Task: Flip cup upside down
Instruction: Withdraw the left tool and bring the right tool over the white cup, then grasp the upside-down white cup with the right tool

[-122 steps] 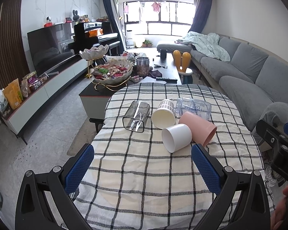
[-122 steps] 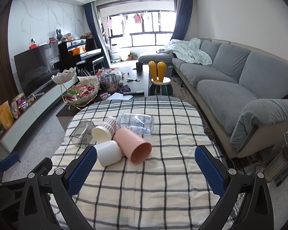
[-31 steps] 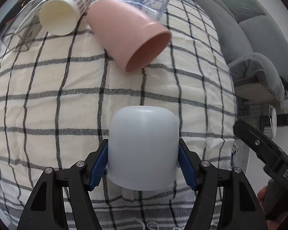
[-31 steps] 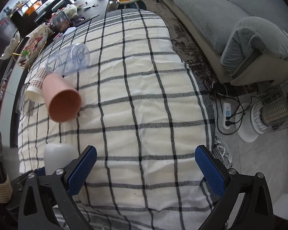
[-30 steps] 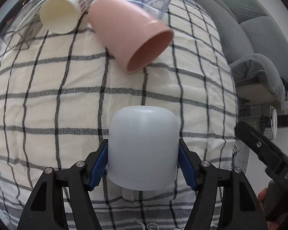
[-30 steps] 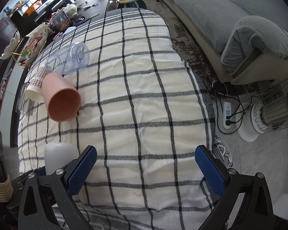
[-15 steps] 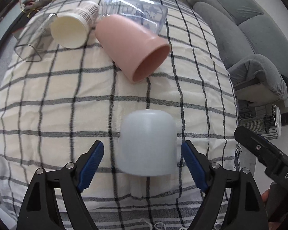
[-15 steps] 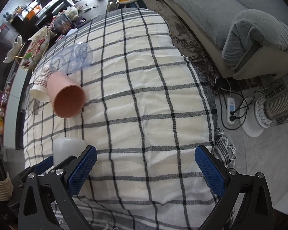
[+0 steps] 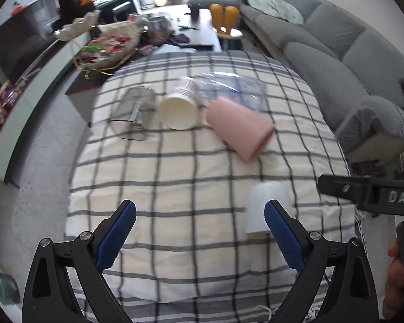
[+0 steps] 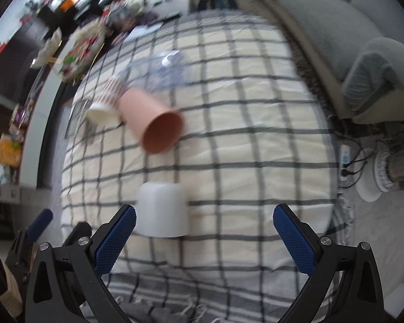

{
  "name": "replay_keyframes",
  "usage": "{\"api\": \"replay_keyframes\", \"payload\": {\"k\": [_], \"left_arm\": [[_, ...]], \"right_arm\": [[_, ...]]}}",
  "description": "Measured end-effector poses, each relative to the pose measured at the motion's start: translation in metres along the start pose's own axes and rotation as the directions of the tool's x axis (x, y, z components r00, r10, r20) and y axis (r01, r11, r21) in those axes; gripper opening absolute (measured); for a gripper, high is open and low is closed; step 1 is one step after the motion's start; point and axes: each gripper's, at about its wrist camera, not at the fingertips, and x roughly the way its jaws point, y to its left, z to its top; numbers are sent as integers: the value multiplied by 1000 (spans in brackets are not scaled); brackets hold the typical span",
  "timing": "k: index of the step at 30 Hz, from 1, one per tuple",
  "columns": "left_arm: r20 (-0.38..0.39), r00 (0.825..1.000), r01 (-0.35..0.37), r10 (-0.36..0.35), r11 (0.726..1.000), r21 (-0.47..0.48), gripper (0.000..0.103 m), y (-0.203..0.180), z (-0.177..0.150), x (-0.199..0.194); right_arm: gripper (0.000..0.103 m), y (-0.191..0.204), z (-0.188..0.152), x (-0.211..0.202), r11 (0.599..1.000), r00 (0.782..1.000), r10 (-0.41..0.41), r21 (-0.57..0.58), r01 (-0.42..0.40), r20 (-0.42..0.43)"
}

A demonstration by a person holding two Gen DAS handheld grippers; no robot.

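Note:
The white cup (image 9: 266,207) stands upside down on the checked tablecloth (image 9: 191,177) near the front edge; it also shows in the right wrist view (image 10: 163,210). My left gripper (image 9: 199,231) is open and empty, with the cup just beyond its right fingertip. My right gripper (image 10: 204,234) is open and empty, with the cup just beyond its left fingertip. A pink cup (image 9: 239,129) lies on its side further back, also in the right wrist view (image 10: 155,122).
A paper cup (image 9: 179,107), a clear square glass (image 9: 133,114) and a clear plastic jug (image 9: 231,90) lie on their sides at the back of the table. A grey sofa (image 9: 344,53) is on the right. A heater (image 10: 396,167) and power strip sit on the floor.
My left gripper has let go of the white cup, opened wide and drawn back and to the left. The cup stays upside down on the cloth. The right gripper has swung left toward it.

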Motion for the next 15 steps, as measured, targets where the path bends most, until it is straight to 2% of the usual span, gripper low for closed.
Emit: {"api": "replay_keyframes", "payload": {"k": [2, 4, 6, 10, 15], "left_arm": [[26, 1000, -16, 16, 1000, -15, 99, 12, 4, -5], [60, 997, -49, 51, 998, -31, 102, 23, 7, -9], [88, 994, -63, 67, 997, -51, 103, 32, 8, -12], [112, 992, -49, 60, 994, -98, 103, 50, 14, -7], [105, 993, -37, 51, 991, -131, 103, 70, 22, 8]], "right_arm": [[102, 11, 9, 11, 1000, 997, 15, -11, -16, -82], [102, 22, 19, 28, 1000, 983, 8, -20, -12, -183], [101, 36, 29, 47, 999, 958, -17, -32, 8, -286], [99, 55, 40, 77, 994, 915, -96, -78, 70, -392], [98, 63, 43, 108, 991, 861, -136, -74, 114, -490]]}}
